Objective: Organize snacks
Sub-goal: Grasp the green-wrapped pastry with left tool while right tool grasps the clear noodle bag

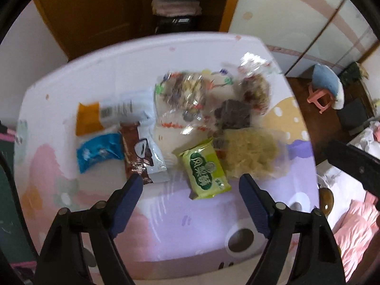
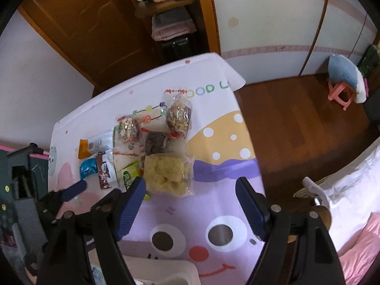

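Note:
Several snack packs lie in a cluster on the cartoon-print table cloth (image 1: 190, 232). My left gripper (image 1: 191, 182) is open, hovering just before the green packet (image 1: 204, 171), with nothing between its pads. Around the packet lie a yellow crinkly snack bag (image 1: 251, 152), a dark brown pack (image 1: 234, 114), two clear nut bags (image 1: 185, 92), a brown bar (image 1: 137, 152), a blue packet (image 1: 99, 152) and an orange packet (image 1: 87, 118). My right gripper (image 2: 190, 185) is open and empty, just right of the yellow bag (image 2: 166, 173). The green packet (image 2: 129, 175) is partly hidden by its left finger.
The table's right edge drops to a wooden floor (image 2: 296, 123) with a pink stool (image 2: 342, 95). A white container's rim (image 2: 166, 270) shows at the near edge. Pink bedding (image 1: 356, 232) lies at the right. A dark board (image 1: 9, 190) stands at the left.

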Action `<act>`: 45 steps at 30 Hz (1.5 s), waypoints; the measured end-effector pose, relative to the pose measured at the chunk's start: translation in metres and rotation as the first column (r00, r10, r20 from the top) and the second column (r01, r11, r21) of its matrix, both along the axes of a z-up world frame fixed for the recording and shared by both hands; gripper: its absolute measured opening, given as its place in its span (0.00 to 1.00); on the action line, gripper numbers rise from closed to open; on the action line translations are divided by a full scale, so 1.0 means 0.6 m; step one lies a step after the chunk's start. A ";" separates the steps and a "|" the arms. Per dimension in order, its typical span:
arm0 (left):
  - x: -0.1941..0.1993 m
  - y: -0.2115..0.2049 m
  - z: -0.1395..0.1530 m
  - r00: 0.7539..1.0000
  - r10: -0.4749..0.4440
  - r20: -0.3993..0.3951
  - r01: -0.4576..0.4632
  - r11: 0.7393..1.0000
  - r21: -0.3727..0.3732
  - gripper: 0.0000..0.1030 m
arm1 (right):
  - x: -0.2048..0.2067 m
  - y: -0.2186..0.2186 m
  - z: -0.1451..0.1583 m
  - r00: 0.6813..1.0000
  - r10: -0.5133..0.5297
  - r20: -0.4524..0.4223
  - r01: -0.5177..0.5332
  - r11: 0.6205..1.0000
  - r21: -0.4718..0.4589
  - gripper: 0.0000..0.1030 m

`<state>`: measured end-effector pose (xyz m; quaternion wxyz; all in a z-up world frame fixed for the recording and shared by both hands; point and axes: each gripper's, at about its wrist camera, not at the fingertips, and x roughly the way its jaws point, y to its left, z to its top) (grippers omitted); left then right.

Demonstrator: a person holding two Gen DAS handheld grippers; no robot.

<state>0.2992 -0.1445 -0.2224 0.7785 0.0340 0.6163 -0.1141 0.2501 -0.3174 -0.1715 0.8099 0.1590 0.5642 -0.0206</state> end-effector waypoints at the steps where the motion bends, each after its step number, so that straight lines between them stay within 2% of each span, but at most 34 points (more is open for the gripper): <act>1: 0.005 0.002 -0.013 1.000 0.016 -0.019 -0.016 1.000 -0.006 0.76 | 0.004 0.001 -0.009 1.000 -0.001 -0.009 0.001 1.000 0.003 0.76; 3: 0.012 0.005 -0.032 0.998 0.043 -0.049 -0.044 0.999 -0.026 0.72 | 0.011 0.003 -0.026 1.000 0.004 -0.023 -0.004 1.000 0.019 0.76; 7: 0.017 0.002 -0.055 0.995 0.065 -0.073 -0.069 0.996 -0.053 0.72 | 0.022 0.007 -0.052 0.999 0.010 -0.043 -0.009 0.999 0.043 0.76; 13: 0.020 -0.008 -0.081 0.992 0.082 -0.094 -0.082 0.997 0.001 0.72 | 0.033 0.010 -0.067 0.999 0.011 -0.051 -0.008 0.998 0.064 0.76; 17: 0.020 0.002 -0.089 0.990 0.101 -0.101 -0.100 0.995 0.011 0.71 | 0.040 0.013 -0.076 0.997 0.021 -0.068 -0.015 0.997 0.075 0.76; 19: 0.017 0.010 -0.090 0.990 0.104 -0.100 -0.102 0.994 0.024 0.68 | 0.043 0.018 -0.082 0.997 0.024 -0.077 -0.020 0.998 0.060 0.76; 23: 0.010 0.024 -0.085 0.991 0.090 -0.098 -0.087 0.996 0.029 0.45 | 0.053 0.035 -0.095 0.995 0.046 -0.088 -0.045 0.999 0.012 0.77; 25: 0.004 0.031 -0.086 0.990 0.082 -0.114 -0.080 0.997 0.014 0.41 | 0.058 0.045 -0.102 0.993 0.061 -0.097 -0.062 0.998 -0.001 0.80; 34: -0.009 0.058 -0.084 0.990 0.075 -0.117 -0.073 0.997 0.017 0.41 | 0.082 0.088 -0.136 0.980 0.107 -0.167 -0.122 0.989 -0.088 0.84; 42: 0.012 0.024 -0.090 0.992 0.045 -0.120 -0.039 0.998 0.050 0.35 | 0.096 0.118 -0.148 0.970 0.131 -0.207 -0.158 0.980 -0.124 0.84; 43: 0.013 0.024 -0.089 0.992 0.045 -0.120 -0.039 0.998 0.049 0.35 | 0.097 0.123 -0.149 0.968 0.134 -0.212 -0.164 0.978 -0.130 0.81; 45: 0.014 0.025 -0.089 0.992 0.045 -0.120 -0.039 0.998 0.046 0.34 | 0.097 0.129 -0.149 0.968 0.140 -0.210 -0.167 0.979 -0.117 0.68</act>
